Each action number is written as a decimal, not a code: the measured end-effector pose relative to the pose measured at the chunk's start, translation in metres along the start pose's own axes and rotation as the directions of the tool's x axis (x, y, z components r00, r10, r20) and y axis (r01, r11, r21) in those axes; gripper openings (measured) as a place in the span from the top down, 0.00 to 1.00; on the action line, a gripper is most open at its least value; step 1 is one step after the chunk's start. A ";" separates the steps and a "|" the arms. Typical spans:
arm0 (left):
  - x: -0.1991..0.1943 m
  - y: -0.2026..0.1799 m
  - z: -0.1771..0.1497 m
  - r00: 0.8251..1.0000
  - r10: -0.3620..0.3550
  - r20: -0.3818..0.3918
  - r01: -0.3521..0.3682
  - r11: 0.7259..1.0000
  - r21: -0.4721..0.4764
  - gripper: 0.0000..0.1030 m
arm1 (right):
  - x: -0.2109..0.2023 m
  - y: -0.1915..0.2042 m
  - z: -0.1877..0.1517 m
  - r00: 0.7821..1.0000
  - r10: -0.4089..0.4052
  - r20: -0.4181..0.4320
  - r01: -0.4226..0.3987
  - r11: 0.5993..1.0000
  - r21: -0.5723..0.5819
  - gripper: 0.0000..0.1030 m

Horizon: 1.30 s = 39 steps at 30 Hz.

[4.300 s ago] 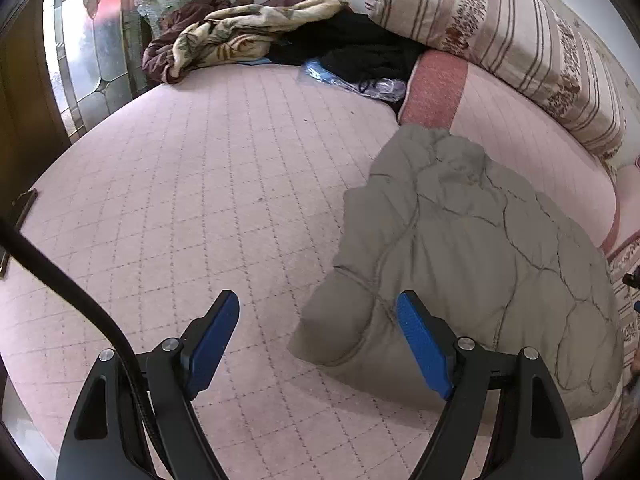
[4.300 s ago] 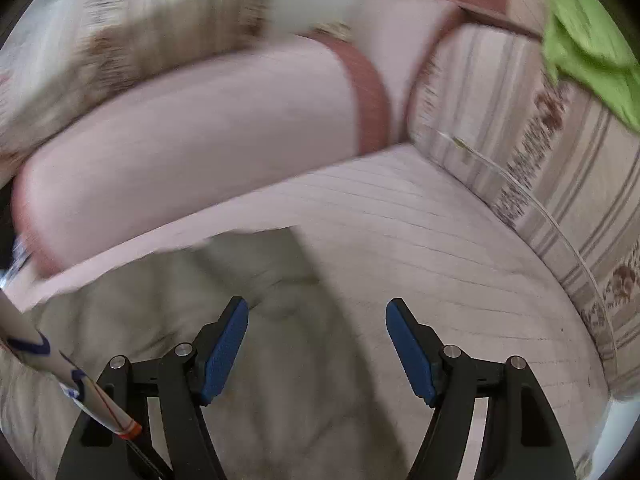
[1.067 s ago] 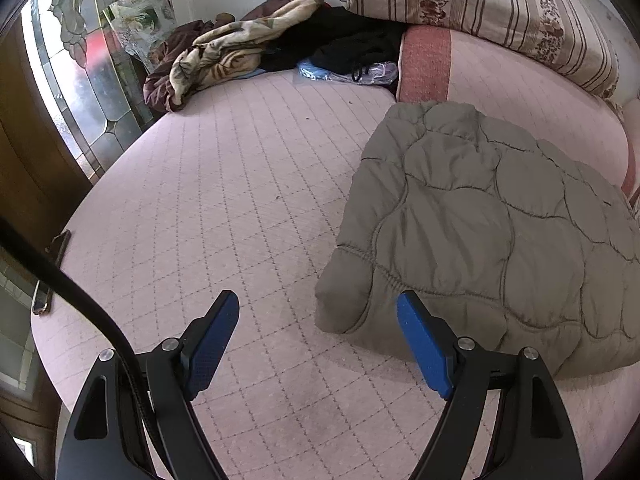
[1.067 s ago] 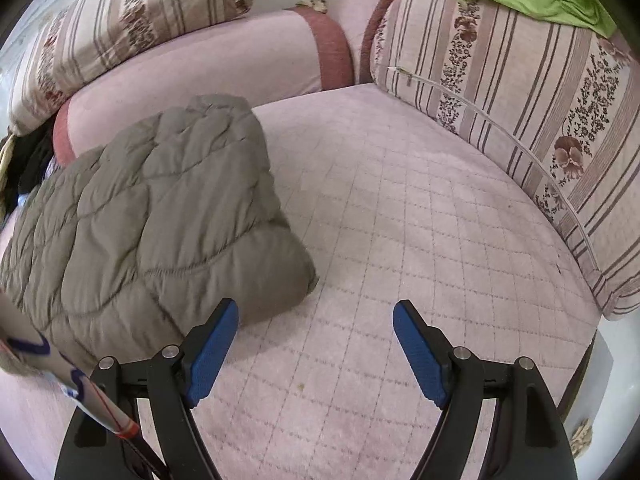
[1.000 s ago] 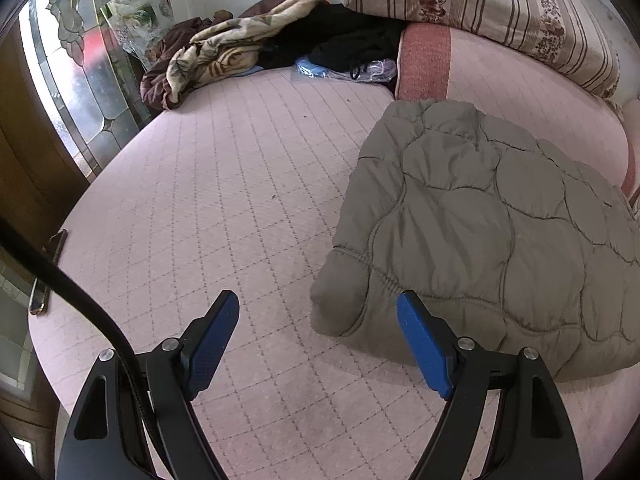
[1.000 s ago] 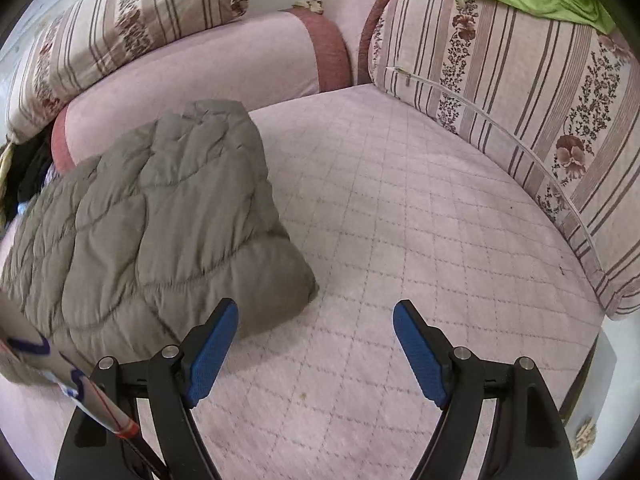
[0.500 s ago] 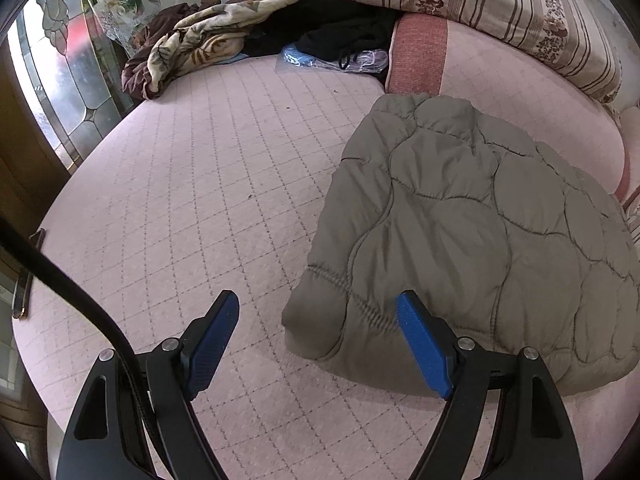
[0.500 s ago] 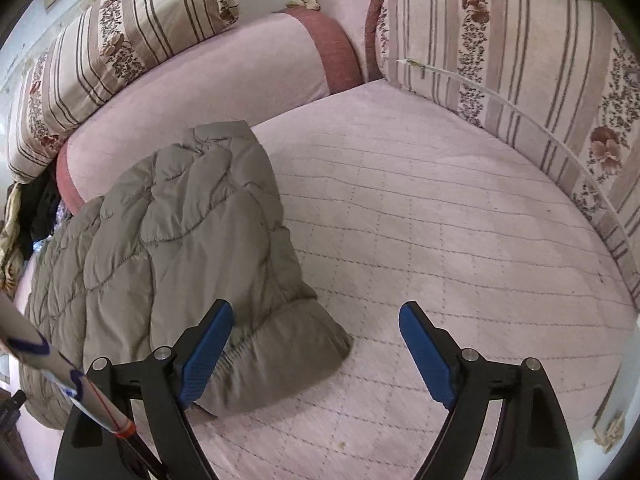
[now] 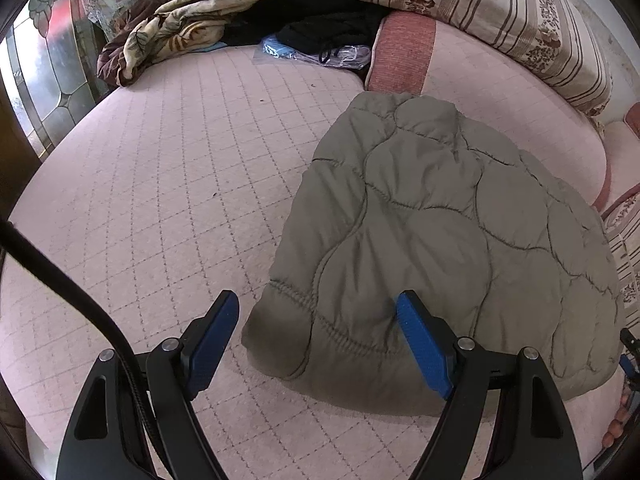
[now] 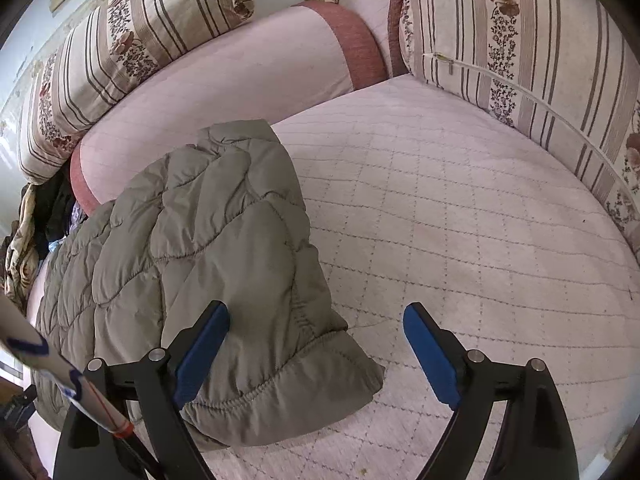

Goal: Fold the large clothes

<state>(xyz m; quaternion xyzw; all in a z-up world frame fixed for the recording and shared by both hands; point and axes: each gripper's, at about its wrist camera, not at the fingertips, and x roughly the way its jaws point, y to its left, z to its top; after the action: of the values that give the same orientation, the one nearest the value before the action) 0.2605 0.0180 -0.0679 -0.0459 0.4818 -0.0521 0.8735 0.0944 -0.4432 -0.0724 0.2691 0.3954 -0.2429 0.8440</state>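
The left gripper (image 9: 318, 334) stands wide, nothing pressed between its blue pads (image 9: 424, 344); the near left corner of the folded grey quilted jacket (image 9: 440, 216) lies in the gap, its gathered hem just ahead of the right-hand pad. The right gripper (image 10: 316, 340) is likewise spread, its jaws having just been opening, and the jacket's near right corner (image 10: 280, 380) sits between the pads without being pinched; the left-hand pad overlaps the fabric in this view, though contact cannot be confirmed. The jacket (image 10: 192, 240) lies flat on the pink quilted bed (image 9: 160, 184), its far edge close against the pink bolster (image 10: 224, 92). On the left side the bed surface is bare from the jacket's edge out to the curved bed rim and the stained-glass panel (image 9: 44, 64). At the far end a heap of clothes and a patterned blanket (image 9: 192, 28) lies well apart from the jacket. On the right side the mattress (image 10: 460, 220) is open up to the striped floral cushions (image 10: 540, 60) along the rim. A black cable (image 9: 72, 296) crosses the left view's near corner, and a white marked rod (image 10: 60, 368) crosses the right view's.
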 end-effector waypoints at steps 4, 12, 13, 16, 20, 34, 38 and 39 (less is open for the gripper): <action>0.005 0.001 0.001 1.000 -0.014 -0.013 0.014 1.000 -0.011 0.22 | 0.005 -0.004 0.002 1.000 0.016 -0.012 -0.016 1.000 0.003 0.06; 0.022 0.000 0.021 0.995 -0.103 -0.017 0.103 0.995 -0.006 0.22 | 0.036 -0.014 0.014 0.990 0.109 -0.094 -0.104 0.993 0.050 0.01; 0.030 0.004 0.025 0.990 -0.137 -0.031 0.137 0.990 -0.012 0.21 | 0.042 -0.016 0.016 0.986 0.128 -0.108 -0.122 0.990 0.065 0.00; 0.050 0.017 0.032 0.964 -0.253 -0.083 0.248 0.966 -0.069 0.19 | 0.059 -0.018 0.021 0.970 0.196 -0.146 -0.183 0.978 0.101 0.00; 0.084 0.048 0.033 0.864 -0.482 -0.146 0.436 0.861 -0.263 0.15 | 0.084 -0.019 0.021 0.931 0.312 -0.188 -0.286 0.946 0.151 0.00; 0.089 0.041 0.014 0.815 -0.565 -0.126 0.498 0.796 -0.345 0.32 | 0.114 -0.012 0.010 0.781 0.572 -0.252 -0.503 0.814 0.290 0.31; 0.062 0.034 0.016 0.852 -0.514 -0.102 0.472 0.836 -0.280 0.48 | 0.093 -0.007 0.008 0.795 0.551 -0.252 -0.496 0.831 0.253 0.51; 0.057 0.032 0.014 0.862 -0.496 -0.102 0.457 0.849 -0.263 0.48 | 0.087 -0.006 0.006 0.803 0.541 -0.251 -0.488 0.838 0.245 0.52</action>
<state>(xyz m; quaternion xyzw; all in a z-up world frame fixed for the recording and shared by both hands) 0.3035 0.0428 -0.1122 -0.2607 0.5289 -0.2152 0.7785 0.1436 -0.4684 -0.1407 0.4713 0.4125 0.0089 0.7795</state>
